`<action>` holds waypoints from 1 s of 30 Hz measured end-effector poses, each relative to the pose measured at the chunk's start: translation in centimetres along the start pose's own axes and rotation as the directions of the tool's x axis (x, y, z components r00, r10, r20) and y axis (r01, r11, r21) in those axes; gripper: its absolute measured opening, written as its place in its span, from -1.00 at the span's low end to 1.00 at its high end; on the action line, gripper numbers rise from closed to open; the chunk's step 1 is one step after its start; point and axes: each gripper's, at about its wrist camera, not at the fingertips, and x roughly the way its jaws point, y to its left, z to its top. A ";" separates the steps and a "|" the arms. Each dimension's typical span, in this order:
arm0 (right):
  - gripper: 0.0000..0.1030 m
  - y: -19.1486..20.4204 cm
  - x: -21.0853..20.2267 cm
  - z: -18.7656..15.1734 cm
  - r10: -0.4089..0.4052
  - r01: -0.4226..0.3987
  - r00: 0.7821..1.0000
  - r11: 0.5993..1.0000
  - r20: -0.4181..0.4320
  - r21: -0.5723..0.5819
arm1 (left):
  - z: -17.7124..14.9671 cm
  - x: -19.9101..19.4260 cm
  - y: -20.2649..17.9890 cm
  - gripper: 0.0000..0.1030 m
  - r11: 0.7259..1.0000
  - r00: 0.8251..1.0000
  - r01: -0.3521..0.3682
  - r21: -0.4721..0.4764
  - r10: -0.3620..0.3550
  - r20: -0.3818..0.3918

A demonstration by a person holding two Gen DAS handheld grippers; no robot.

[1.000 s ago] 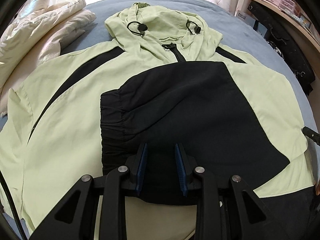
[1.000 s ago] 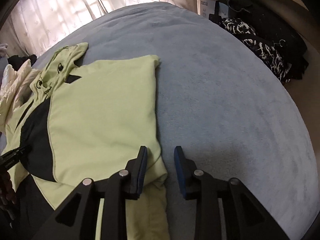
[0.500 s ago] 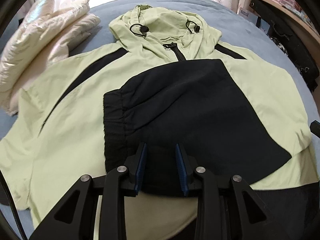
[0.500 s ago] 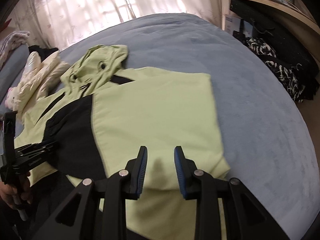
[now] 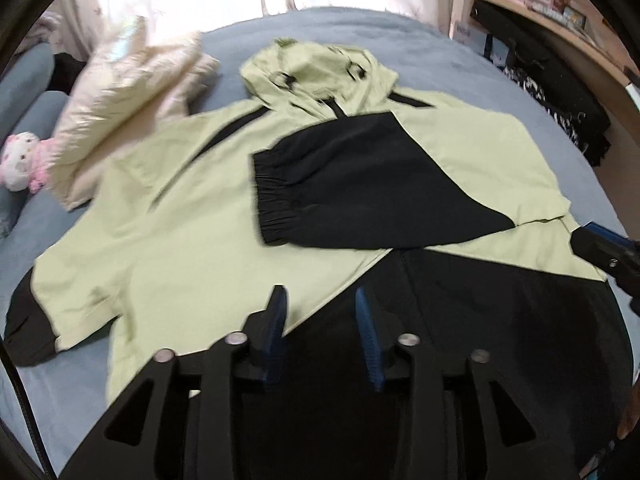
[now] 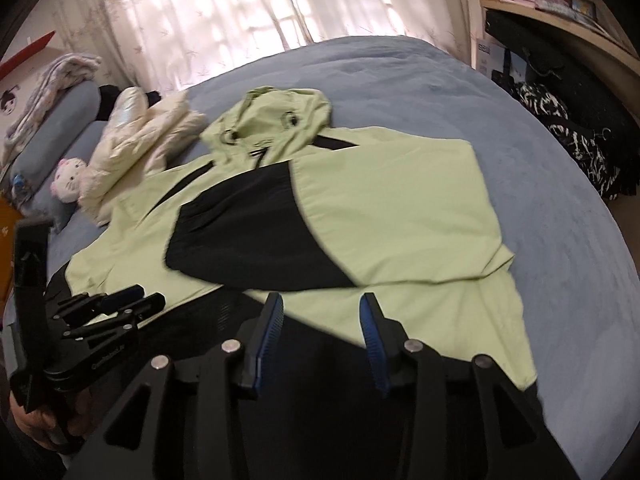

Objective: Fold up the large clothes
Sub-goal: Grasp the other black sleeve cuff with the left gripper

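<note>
A light green and black hooded jacket (image 5: 192, 216) lies flat, front up, on the blue bed; it also shows in the right wrist view (image 6: 400, 216). Its right sleeve is folded across the chest, the black cuff (image 5: 280, 196) pointing left. The other sleeve lies out at the left, with a black cuff (image 5: 28, 324). My left gripper (image 5: 320, 308) is open and empty above the jacket's lower front. My right gripper (image 6: 322, 312) is open and empty above the black hem. The left gripper also shows at the left of the right wrist view (image 6: 128, 300).
A cream puffy jacket (image 5: 132, 100) and a white plush toy (image 5: 20, 160) lie at the bed's far left. Dark clothes (image 6: 568, 132) and shelves (image 5: 560, 12) stand along the right side. Curtains (image 6: 200, 20) hang behind the bed (image 6: 560, 240).
Both grippers have drawn back from the jacket toward its hem and risen. The right gripper has swung left from the jacket's right edge. The folded sleeve stays where it lay.
</note>
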 end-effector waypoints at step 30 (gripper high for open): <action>-0.22 29.1 2.3 -1.9 0.090 -0.072 0.994 0.970 0.067 -0.234 | -15.0 -5.3 33.8 -0.04 0.734 0.946 0.321 -0.598 -0.213 0.246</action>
